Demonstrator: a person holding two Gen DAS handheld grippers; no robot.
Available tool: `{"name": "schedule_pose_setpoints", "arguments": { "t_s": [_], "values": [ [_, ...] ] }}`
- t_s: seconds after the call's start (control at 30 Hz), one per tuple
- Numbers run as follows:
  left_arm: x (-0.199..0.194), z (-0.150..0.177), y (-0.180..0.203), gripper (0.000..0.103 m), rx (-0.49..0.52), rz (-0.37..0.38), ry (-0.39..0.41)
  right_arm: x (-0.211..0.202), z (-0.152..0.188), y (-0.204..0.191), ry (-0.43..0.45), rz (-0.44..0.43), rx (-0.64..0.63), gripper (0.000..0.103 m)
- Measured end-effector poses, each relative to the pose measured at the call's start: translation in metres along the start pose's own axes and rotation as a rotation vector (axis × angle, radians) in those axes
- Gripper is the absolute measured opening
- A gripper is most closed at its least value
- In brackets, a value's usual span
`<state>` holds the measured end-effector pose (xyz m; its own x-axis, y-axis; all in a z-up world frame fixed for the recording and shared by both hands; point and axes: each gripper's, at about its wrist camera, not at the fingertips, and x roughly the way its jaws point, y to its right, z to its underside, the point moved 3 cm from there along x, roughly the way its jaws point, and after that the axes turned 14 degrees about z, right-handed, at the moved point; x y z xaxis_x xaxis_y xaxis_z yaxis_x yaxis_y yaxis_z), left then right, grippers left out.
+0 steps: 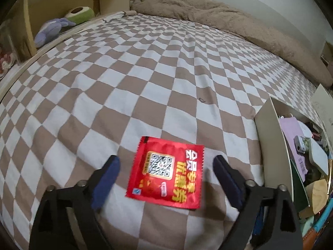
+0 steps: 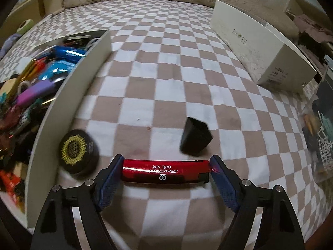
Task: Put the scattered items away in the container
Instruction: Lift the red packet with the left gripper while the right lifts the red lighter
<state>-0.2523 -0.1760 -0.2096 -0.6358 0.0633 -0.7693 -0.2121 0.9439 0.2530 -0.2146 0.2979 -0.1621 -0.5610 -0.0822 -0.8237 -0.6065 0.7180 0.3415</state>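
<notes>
A bed fills both views, spread with a brown-and-white checked sheet, a fluffy beige blanket heaped along its far edge. In the right wrist view a long white cardboard box lies at the far right, faint grey lettering on its side too pale to read. At the left stands the open white cardboard container, crammed with bright clutter; the left wrist view has it at the right edge. Between box and container the sheet runs wide and bare.

Just beside the container's wall sits a round black tin with a gold sunburst label, its print blurred. A small black box stands tilted nearby, apart from everything.

The right gripper clamps a glossy red tube end to end, blue pads touching both ends; white script and Chinese characters run along it, upside down, not clearly legible.

The left gripper stands spread wide around a red foil sachet, flat on the sheet, pads clear of its edges. It carries a QR code and bold yellow-and-white Chinese characters.
</notes>
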Motion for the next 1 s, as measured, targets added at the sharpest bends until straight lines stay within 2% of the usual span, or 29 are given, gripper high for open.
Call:
{"name": "schedule_pose_setpoints", "arguments": {
  "t_s": [0.07, 0.27, 0.37, 0.63, 0.73, 1.0],
  "values": [
    [0.006, 0.0, 0.004, 0.103, 0.024, -0.016, -0.02, -0.009, 0.003, -0.002, 0.014, -0.02, 0.006, 0.083],
    [0.014, 0.002, 0.009, 0.102, 0.06, -0.077, -0.063, -0.037, 0.01, 0.006, 0.046, -0.071, 0.09, 0.083],
    [0.014, 0.002, 0.009, 0.099, 0.055, -0.075, -0.064, -0.052, 0.008, 0.006, 0.073, -0.1, 0.12, 0.083],
    [0.006, 0.001, 0.017, 0.056, 0.067, -0.068, -0.046, -0.088, -0.007, -0.002, 0.142, -0.185, 0.166, 0.083],
    [0.004, 0.002, 0.019, 0.046, 0.068, -0.064, -0.038, -0.096, -0.008, -0.003, 0.155, -0.214, 0.182, 0.083],
    [-0.005, 0.001, 0.017, 0.026, 0.046, -0.021, -0.013, -0.11, -0.014, -0.005, 0.192, -0.234, 0.202, 0.083]
  ]
}}
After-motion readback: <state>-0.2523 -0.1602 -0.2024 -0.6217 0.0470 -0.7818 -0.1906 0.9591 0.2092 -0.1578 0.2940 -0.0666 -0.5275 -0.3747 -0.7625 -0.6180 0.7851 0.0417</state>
